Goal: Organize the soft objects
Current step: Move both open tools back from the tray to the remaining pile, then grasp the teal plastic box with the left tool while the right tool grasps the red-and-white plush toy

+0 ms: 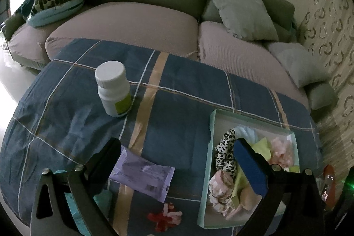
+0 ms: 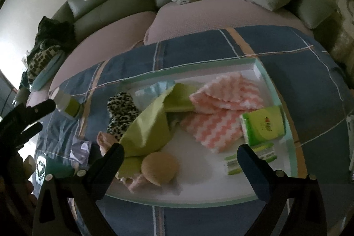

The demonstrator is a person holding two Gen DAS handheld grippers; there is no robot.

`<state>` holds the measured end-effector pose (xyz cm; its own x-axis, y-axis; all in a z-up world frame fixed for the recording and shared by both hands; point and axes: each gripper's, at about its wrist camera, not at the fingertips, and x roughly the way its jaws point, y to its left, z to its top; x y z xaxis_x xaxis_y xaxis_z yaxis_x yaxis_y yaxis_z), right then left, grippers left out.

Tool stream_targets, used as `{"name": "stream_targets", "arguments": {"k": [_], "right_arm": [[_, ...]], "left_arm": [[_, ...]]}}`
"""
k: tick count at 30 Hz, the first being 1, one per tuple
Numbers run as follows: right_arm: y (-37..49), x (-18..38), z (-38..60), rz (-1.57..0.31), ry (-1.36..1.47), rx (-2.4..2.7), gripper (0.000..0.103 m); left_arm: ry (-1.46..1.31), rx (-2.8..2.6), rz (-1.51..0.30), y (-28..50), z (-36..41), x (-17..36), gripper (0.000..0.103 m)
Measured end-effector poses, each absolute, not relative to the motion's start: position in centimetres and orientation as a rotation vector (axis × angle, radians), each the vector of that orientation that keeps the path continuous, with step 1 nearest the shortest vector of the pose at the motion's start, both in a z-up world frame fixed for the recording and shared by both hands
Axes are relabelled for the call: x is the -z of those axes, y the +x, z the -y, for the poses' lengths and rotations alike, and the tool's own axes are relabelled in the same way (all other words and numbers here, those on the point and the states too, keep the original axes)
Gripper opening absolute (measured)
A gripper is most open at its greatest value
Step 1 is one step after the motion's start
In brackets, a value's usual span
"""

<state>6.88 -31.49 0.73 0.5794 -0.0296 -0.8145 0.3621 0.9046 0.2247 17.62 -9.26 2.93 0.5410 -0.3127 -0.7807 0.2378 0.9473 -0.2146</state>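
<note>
In the left wrist view the left gripper point(image 1: 177, 160) stands spread wide with nothing between its fingers, above a blue checked cloth point(image 1: 181, 103) where a lilac packet point(image 1: 143, 176) lies at lower centre, a red and white hair tie point(image 1: 164, 216) sits near the bottom edge and a white bottle point(image 1: 114, 89) stands upright at upper left. The tray point(image 2: 275, 90) fills the middle of the right wrist view, holding a green cloth point(image 2: 148, 132), a pink zigzag cloth point(image 2: 221, 110), a leopard scrunchie point(image 2: 120, 114), a round puff point(image 2: 160, 167) and a green tissue pack point(image 2: 263, 125). The right gripper point(image 2: 180, 156) hangs released over the tray's near side, gripping nothing.
</note>
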Motion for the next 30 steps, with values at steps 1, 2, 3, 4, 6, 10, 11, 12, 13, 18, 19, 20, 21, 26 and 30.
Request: {"name": "stream_targets", "arguments": {"k": [1,2,3,4,6,10,11,12,13,18,19,20,21,26,30], "right_arm": [[7.0,-0.7,31.2,-0.932,0.388,0.234,0.103],[7.1,-0.7,31.0,-0.933,0.385,0.232,0.103],[7.2,-0.7,30.7,-0.931,0.383,0.227,0.103],[7.3,-0.8,30.5,-0.927,0.383,0.224,0.103],[7.5,-0.9,30.0,-0.921,0.386,0.211,0.103],[8.2,-0.8,28.5,-0.925,0.377,0.181,0.103],[8.3,-0.7,28.1,-0.927,0.372,0.175,0.103],[8.5,-0.7,27.5,-0.927,0.367,0.166,0.103],[8.7,-0.7,27.1,-0.928,0.364,0.158,0.103],[9.7,-0.5,24.5,-0.945,0.323,0.103,0.103],[9.8,-0.4,23.9,-0.952,0.312,0.094,0.103],[10.0,-0.3,23.4,-0.961,0.300,0.087,0.103],[10.2,-0.1,22.8,-0.971,0.286,0.078,0.103],[11.0,0.4,20.7,-0.996,0.251,0.051,0.103],[11.5,0.8,19.2,-1.012,0.221,0.031,0.103]], "left_arm": [[-0.098,0.328,-0.945,17.7,9.0,-2.9,0.101],[-0.107,0.332,-0.945,17.8,8.7,-3.0,0.101],[-0.117,0.339,-0.944,17.9,8.4,-3.0,0.101],[-0.124,0.343,-0.941,17.9,8.2,-3.1,0.101],[-0.128,0.342,-0.928,17.9,7.6,-3.4,0.101],[-0.148,0.317,-0.911,18.1,6.0,-3.9,0.101],[-0.147,0.311,-0.911,18.2,5.6,-4.0,0.101],[-0.135,0.300,-0.911,18.3,5.2,-4.0,0.101],[-0.114,0.274,-0.910,18.3,4.8,-4.1,0.101],[-0.066,0.159,-0.919,18.8,2.7,-3.9,0.101],[-0.073,0.155,-0.921,18.9,2.1,-3.8,0.101],[-0.081,0.144,-0.924,19.0,1.6,-3.7,0.101],[-0.085,0.128,-0.926,19.1,1.1,-3.6,0.101],[-0.085,0.029,-0.938,19.2,-0.7,-3.1,0.101],[-0.083,-0.007,-0.952,19.3,-1.6,-2.6,0.101]]}}
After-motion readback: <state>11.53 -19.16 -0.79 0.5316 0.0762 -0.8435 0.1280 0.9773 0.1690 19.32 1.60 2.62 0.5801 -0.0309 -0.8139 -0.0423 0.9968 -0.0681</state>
